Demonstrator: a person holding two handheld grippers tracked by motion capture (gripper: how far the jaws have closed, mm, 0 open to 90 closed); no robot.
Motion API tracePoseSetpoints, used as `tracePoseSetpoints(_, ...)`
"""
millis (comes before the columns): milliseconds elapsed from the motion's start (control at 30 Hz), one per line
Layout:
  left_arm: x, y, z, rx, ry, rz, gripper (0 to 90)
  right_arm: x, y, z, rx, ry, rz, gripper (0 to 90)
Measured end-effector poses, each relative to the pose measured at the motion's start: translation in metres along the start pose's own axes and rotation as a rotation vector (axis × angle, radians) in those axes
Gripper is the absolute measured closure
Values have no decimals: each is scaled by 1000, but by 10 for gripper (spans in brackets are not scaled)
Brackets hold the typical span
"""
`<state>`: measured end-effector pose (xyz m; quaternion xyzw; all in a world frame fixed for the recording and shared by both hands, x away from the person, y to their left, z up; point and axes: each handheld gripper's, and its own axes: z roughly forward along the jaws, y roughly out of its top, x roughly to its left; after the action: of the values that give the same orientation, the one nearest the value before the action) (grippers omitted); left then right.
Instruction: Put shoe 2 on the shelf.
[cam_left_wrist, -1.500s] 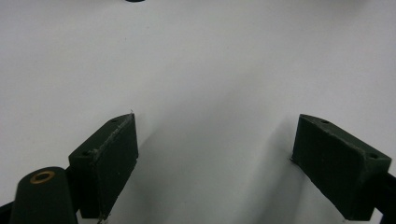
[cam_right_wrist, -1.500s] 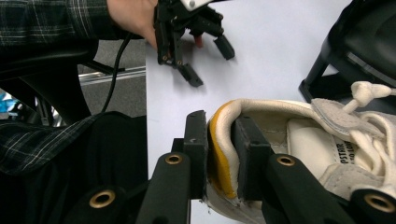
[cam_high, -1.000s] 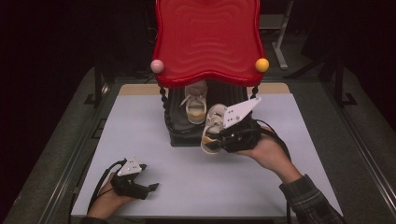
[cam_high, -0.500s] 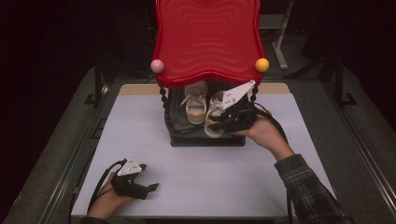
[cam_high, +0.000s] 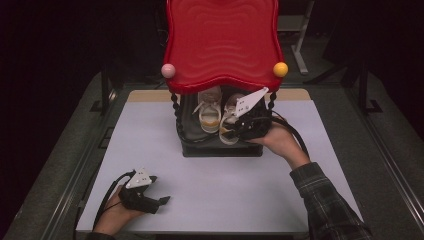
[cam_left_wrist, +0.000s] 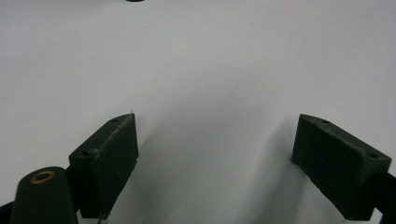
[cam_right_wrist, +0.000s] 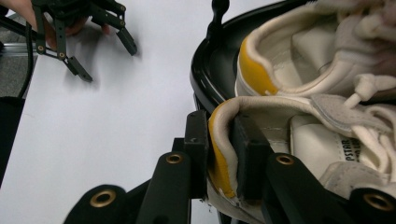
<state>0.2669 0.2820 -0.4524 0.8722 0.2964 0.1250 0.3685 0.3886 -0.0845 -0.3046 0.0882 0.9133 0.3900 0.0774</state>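
The right gripper (cam_high: 239, 131) pinches the heel collar of a cream sneaker (cam_right_wrist: 327, 154) with a yellow heel lining. In the right gripper view one black jaw sits outside the heel and the other inside the shoe opening, both pressed against the padded rim. This sneaker lies on the lower black tray (cam_high: 220, 149) of a small two-level rack at the far middle of the white counter (cam_high: 150, 150). It is at the tray's right side, heel toward the near edge. A second cream sneaker (cam_high: 209, 111) of the same kind stands just to its left on the same tray, the two shoes side by side and touching or nearly so. Above them a red wavy-edged tray (cam_high: 222, 45) forms the upper level, carried on twisted black posts, with a pink ball (cam_high: 168, 70) at its near left corner and a yellow ball (cam_high: 280, 69) at its near right corner. The person's right hand comes in from the near right in a plaid sleeve (cam_high: 327, 202).

The left gripper (cam_high: 159, 203) rests at the near left of the counter, well apart from the rack. Its jaws are spread wide with nothing between them; the left gripper view shows bare white counter between the two black pads.
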Motion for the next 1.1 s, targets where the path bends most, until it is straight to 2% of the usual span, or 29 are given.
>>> tracePoseSetpoints(100, 0, 0, 0, 5, 2, 2, 137, 0, -5, 1, -22, 2, 24, 747)
tracePoseSetpoints(167, 0, 2, 0, 11, 4, -5, 136, 1, -6, -1, -33, -15, 42, 642)
tracePoseSetpoints(233, -1, 5, 0, 27, 8, -14, 138, 4, -7, -9, -84, -15, 67, 606)
tracePoseSetpoints(300, -1, 8, 1, 42, 14, -22, 151, 10, -8, -17, -109, -34, 89, 585)
tracePoseSetpoints(333, -1, 10, 1, 42, 15, -21, 185, 13, -9, -21, -124, -46, 107, 584)
tracePoseSetpoints(367, -2, 15, -1, 5, 6, -8, 243, 17, -12, -23, -140, -57, 116, 585)
tracePoseSetpoints(400, -2, 15, -1, 5, 6, -8, 291, 19, -15, -25, -142, -60, 129, 587)
tracePoseSetpoints(433, -3, 27, -4, -48, -29, -23, 348, 21, -20, -27, -150, -66, 147, 599)
tracePoseSetpoints(467, -4, 33, -4, -69, -52, -30, 404, 23, -24, -29, -155, -76, 166, 620)
tracePoseSetpoints(500, -4, 33, -4, -69, -52, -30, 459, 23, -24, -29, -155, -76, 166, 620)
tracePoseSetpoints(533, -6, 46, -4, -90, -76, -23, 514, 26, -34, -31, -165, -78, 196, 658)
tracePoseSetpoints(633, -11, 69, 1, -103, -111, 12, 685, 29, -50, -34, -192, -83, 234, 728)
tracePoseSetpoints(667, -11, 69, 1, -103, -111, 12, 754, 30, -54, -34, -202, -86, 244, 752)
tracePoseSetpoints(700, -14, 84, 6, -108, -126, 44, 813, 29, -58, -34, -197, -86, 257, 779)
tracePoseSetpoints(733, -16, 92, 8, -109, -133, 58, 877, 29, -62, -34, -198, -90, 264, 813)
tracePoseSetpoints(833, -18, 116, 17, -122, -133, 93, 900, 27, -69, -30, -186, -116, 278, 878)
tracePoseSetpoints(867, -18, 116, 17, -122, -133, 93, 900, 26, -70, -29, -175, -123, 287, 890)
tracePoseSetpoints(900, -21, 136, 23, -144, -123, 125, 900, 25, -72, -27, -169, -136, 298, 894)
tracePoseSetpoints(1000, -24, 160, 32, -161, -111, 161, 900, 21, -74, -23, -164, -165, 312, 896)
tracePoseSetpoints(1033, -24, 160, 32, -161, -111, 161, 900, 21, -74, -23, -164, -165, 312, 896)
tracePoseSetpoints(1100, -26, 171, 36, -170, -113, 177, 900, 19, -73, -19, -164, -174, 319, 895)
